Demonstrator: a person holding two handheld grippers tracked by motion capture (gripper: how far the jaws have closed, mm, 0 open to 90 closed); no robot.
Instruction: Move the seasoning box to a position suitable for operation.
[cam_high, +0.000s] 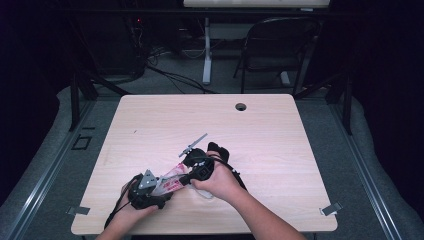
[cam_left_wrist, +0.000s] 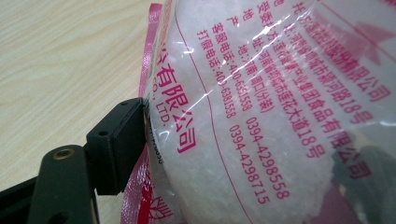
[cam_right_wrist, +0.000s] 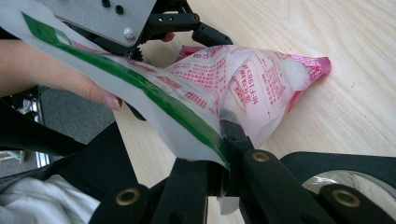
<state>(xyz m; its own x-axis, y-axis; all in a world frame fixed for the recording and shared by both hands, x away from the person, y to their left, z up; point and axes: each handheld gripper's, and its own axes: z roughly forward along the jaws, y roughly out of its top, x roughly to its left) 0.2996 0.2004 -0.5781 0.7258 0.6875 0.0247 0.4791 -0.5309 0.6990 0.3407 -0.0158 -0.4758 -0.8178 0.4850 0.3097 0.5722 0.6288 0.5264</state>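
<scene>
Right tool (cam_right_wrist: 224, 140) pinches the bag (cam_right_wrist: 243, 88) by its near edge; left tool (cam_left_wrist: 116, 149), parted, touches its other end.

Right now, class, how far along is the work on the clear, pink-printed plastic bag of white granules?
Done: the bag lies between both grippers near the front edge of the wooden table. In hand: the right gripper pinches its green-striped white film; one jaw of the left gripper touches the bag's side, and its grip is unclear. Left: the bag looks full, with nothing poured out.
</scene>
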